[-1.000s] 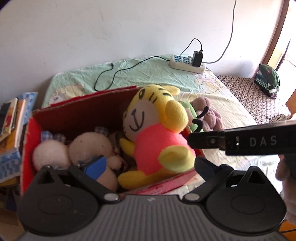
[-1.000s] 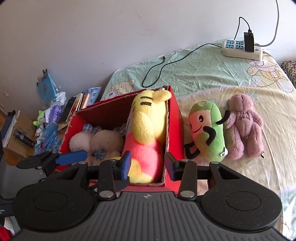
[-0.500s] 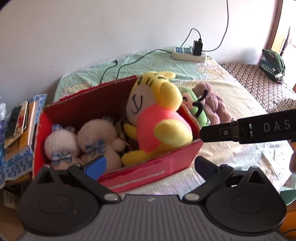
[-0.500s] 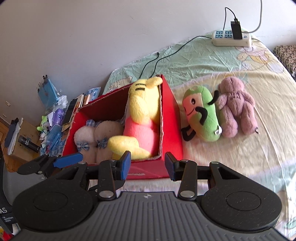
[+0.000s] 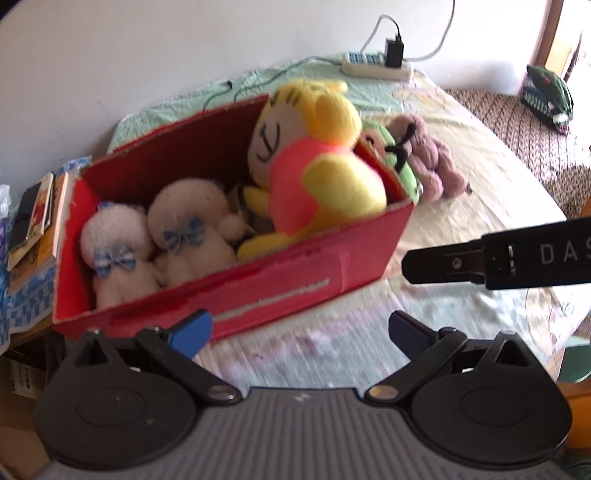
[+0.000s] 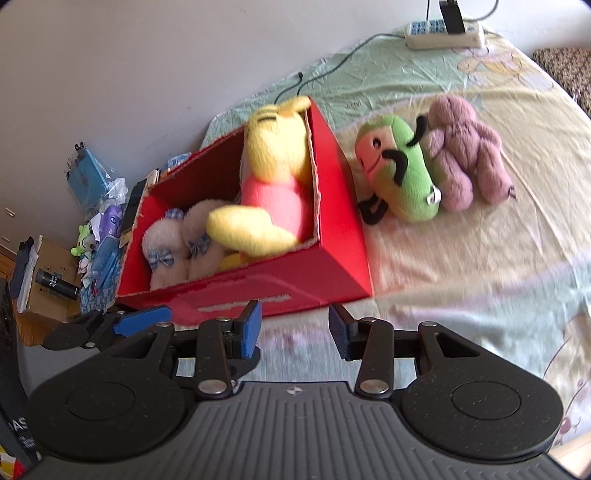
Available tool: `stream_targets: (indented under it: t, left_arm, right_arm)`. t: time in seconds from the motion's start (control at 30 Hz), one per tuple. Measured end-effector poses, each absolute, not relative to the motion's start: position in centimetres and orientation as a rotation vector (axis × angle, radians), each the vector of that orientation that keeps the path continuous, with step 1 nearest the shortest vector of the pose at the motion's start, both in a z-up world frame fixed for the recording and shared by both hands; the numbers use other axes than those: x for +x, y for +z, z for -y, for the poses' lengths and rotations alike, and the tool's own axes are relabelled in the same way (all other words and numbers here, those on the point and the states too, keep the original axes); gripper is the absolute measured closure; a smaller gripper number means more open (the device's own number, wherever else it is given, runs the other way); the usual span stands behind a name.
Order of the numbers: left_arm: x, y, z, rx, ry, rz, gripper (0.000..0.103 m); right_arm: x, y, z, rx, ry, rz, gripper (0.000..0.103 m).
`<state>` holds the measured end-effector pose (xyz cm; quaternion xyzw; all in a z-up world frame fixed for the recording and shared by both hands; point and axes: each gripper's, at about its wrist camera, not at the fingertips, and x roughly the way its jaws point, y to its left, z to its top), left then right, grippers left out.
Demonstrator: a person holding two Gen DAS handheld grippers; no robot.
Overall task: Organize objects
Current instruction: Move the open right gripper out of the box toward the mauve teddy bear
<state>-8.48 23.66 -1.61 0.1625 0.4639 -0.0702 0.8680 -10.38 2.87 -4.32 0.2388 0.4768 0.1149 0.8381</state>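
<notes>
Now both hand-held grippers, left [image 5: 299, 326] and right [image 6: 294, 328], spread wide, empty, near boxy red cardboard box [image 6: 332, 221].

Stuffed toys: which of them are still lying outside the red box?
Two: the green toy with black arms and the purple toy beside it, both on the bed sheet right of the red box. The yellow toy and two cream ones sit inside.

One red box [image 6: 332, 236] sits on one bed [image 6: 480, 277]. Three soft toys lie inside it: one yellow tiger [image 6: 273, 177] and two cream bears [image 5: 184, 221]. Two more soft toys lie outside: one green [image 6: 402, 177], one purple [image 6: 465, 147]. One power strip [image 6: 439, 33]. Two grippers, left [image 5: 299, 328] and right [image 6: 293, 330].
</notes>
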Motion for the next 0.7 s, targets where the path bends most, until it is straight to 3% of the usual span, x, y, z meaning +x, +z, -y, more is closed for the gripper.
stream_targets:
  t: [0.7]
  left_arm:
    - [-8.3, -7.3, -20.2, 0.4, -0.213, -1.096, 0.002]
  right_arm:
    - [-14.3, -8.4, -0.8, 0.605, 0.111, -1.12, 0.059]
